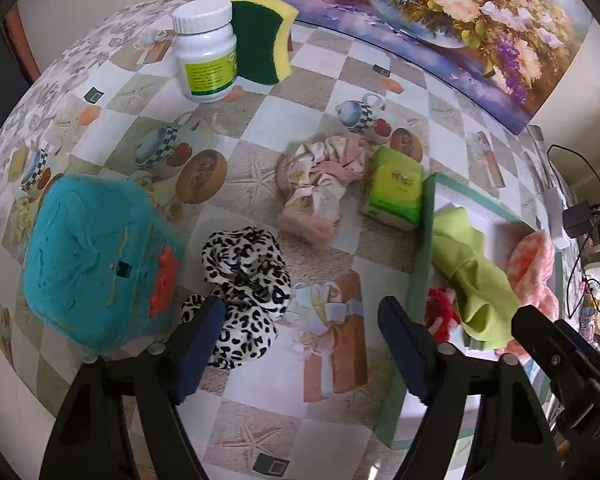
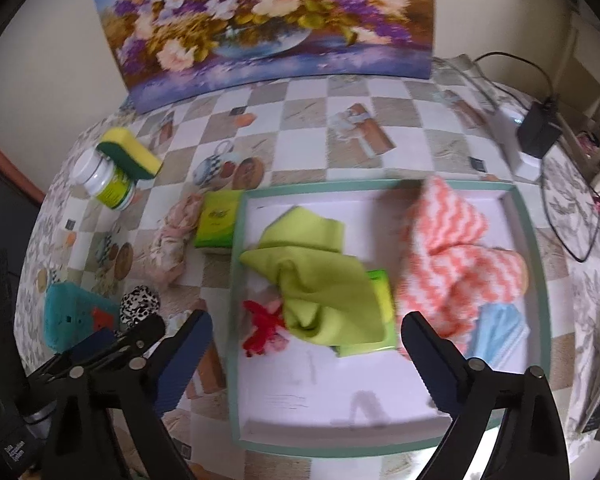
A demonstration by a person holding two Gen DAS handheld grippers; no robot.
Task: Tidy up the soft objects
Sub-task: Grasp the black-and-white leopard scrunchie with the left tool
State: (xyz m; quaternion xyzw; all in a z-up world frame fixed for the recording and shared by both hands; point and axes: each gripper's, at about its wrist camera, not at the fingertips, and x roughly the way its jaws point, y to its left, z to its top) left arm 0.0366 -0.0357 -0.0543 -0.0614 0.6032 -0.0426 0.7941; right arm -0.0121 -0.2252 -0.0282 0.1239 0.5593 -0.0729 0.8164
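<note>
Two claws are hanging above the worktop (image 1: 260,216), and I am keeping both spread wide with nothing between the pads. The left claw (image 1: 300,344) is hovering over the leopard-print cloth (image 1: 248,280), which is lying crumpled near the worktop's front edge, just beside the teal plush (image 1: 88,260). The right claw (image 2: 304,360) is hovering over the front half of the tray (image 2: 528,248), which is sitting toward the worktop's right side.

The tray is serving as the collection point, in my judgement, since soft items are already lying inside it: the lime-green cloth (image 2: 316,280) heaped at the middle, the coral-and-white cloth (image 2: 452,256) against the right wall, a red fluffy item (image 2: 260,320) at the left wall and a pale blue piece (image 2: 500,328) near the front right. A green pack is partly hidden under the lime-green cloth.

Outside the tray, soft items are waiting: the leopard-print cloth, the teal plush, a pink floral cloth (image 1: 320,184) touching a green tissue pack (image 1: 396,188) at the tray's outer left wall, and a sponge (image 1: 264,40) leaning on a white bottle (image 1: 206,52) at the far left corner.

I am judging the leopard-print cloth to be the next pick for the left claw, because it is lying nearest. Being limp, it is likely to trail on lifting.
</note>
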